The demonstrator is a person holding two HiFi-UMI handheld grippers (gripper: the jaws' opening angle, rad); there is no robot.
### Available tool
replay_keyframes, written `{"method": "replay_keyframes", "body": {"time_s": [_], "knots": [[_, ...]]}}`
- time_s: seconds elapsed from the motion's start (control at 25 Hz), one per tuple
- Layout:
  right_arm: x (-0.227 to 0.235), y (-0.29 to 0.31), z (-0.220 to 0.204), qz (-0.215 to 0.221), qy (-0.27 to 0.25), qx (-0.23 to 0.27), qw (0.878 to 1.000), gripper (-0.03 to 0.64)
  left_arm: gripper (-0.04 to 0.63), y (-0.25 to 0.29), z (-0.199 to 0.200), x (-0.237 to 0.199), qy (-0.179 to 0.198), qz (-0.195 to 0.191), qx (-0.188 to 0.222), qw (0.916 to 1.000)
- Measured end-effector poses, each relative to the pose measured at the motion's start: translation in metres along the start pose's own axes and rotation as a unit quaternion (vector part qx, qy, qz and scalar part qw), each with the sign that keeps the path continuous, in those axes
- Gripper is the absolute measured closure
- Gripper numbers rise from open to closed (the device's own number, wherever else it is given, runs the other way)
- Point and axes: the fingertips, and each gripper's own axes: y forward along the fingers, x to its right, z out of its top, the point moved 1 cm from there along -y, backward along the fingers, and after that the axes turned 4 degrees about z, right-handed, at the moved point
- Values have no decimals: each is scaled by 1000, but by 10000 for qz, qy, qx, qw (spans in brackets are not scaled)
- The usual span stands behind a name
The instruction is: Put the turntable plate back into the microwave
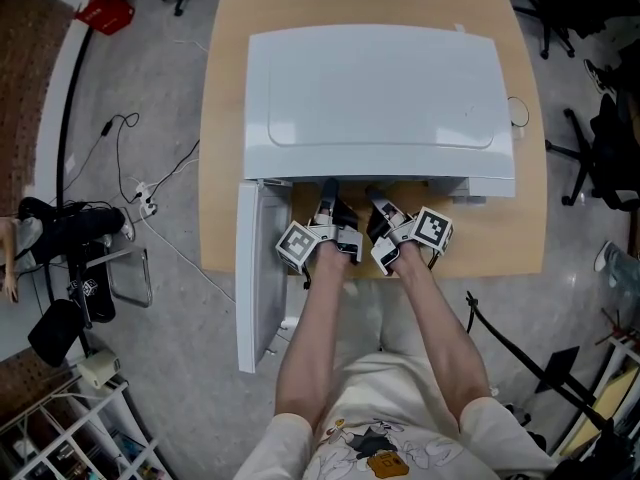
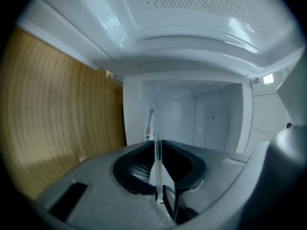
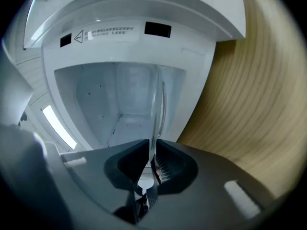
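Insertion step in hand. My left claw and right claw are each clamped on the near rim of the glass plate. The plate is held at the open mouth of the microwave, reaching into the cavity and, I judge, not yet seated. Next: advance both claws together, keep the plate level, lower it onto the cavity floor, then release.

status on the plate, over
Left gripper and right gripper shut on plate. Plate at microwave mouth, not yet seated. Door open, nothing seen in the way.
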Motion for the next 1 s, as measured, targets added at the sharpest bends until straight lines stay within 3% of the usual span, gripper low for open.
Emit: {"method": "replay_keyframes", "body": {"time_s": [0.24,0.36,0.44,0.56,0.68,0.8,0.88,1.0], "knots": [[15,0,10,-291,256,415,9984,578,530,-8,-7,-9,222,144,-208,9994],[18,3,11,-390,331,435,9977,580,543,-23,-11,-9,752,260,-313,9963],[19,2,12,-419,355,482,9973,580,565,-33,-16,-6,1388,394,-441,9886],[21,1,13,-438,358,519,9971,580,597,-43,-26,1,2651,603,-681,9599],[22,1,13,-469,342,510,9970,580,597,-49,-34,11,3771,766,-813,9194],[22,2,13,-519,280,486,9971,578,597,-51,-39,20,4599,891,-914,8788],[23,2,13,-574,250,463,9970,577,597,-51,-43,22,4865,932,-981,8631],[24,2,11,-668,245,372,9968,573,597,-50,-46,24,5017,978,-1054,8530]]}}
